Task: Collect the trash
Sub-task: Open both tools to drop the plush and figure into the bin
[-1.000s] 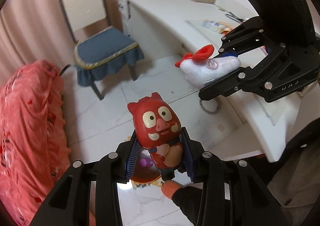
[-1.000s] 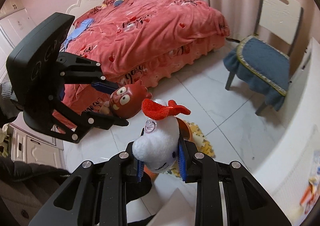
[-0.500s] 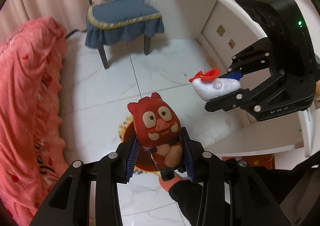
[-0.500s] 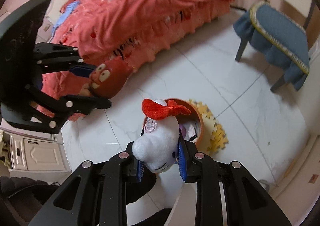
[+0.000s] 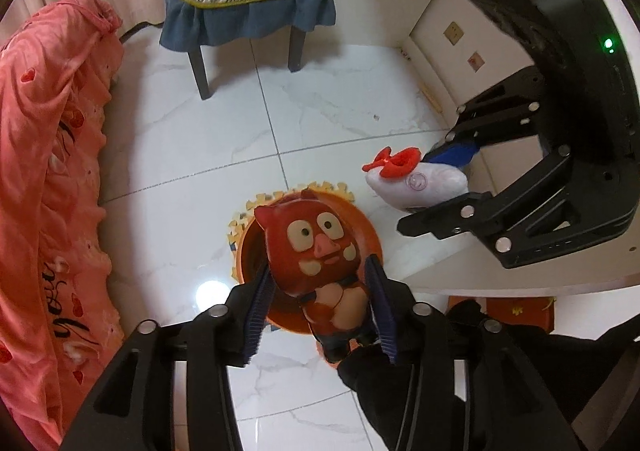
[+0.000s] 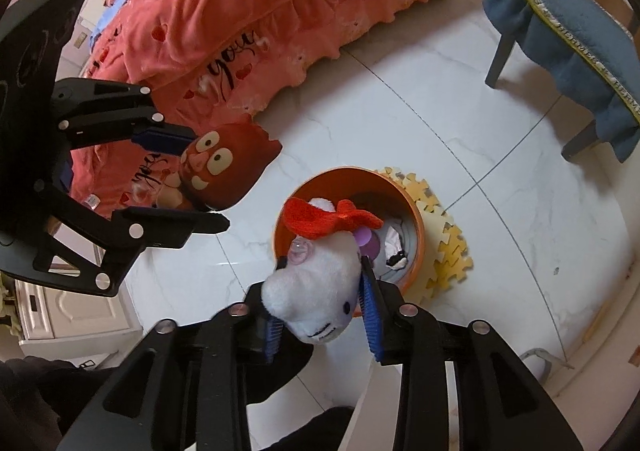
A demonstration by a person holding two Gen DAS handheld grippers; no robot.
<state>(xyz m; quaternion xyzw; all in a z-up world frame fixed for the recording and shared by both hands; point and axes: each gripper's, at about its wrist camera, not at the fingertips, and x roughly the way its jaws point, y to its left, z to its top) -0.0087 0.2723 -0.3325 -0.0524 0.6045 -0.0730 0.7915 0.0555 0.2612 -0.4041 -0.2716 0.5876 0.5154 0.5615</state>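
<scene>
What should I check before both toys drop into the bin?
1. Red toy over the bin: ok, the rim shows behind it.
2. White toy over the bin: ok, the opening lies just beyond it.
3. Left gripper releasing: ok, jaws opening, toy between them.
4. Right gripper releasing: ok, jaws opening, gap at one pad.
5. Room in the bin: ok, a few items inside.
6. Bin steady on its mat: cannot tell.

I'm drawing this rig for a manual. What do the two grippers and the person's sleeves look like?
Both the left gripper and right gripper are matte black, with silver screws and ribbed blue pads. A green light glows on the right one. The sleeves are black.
</scene>
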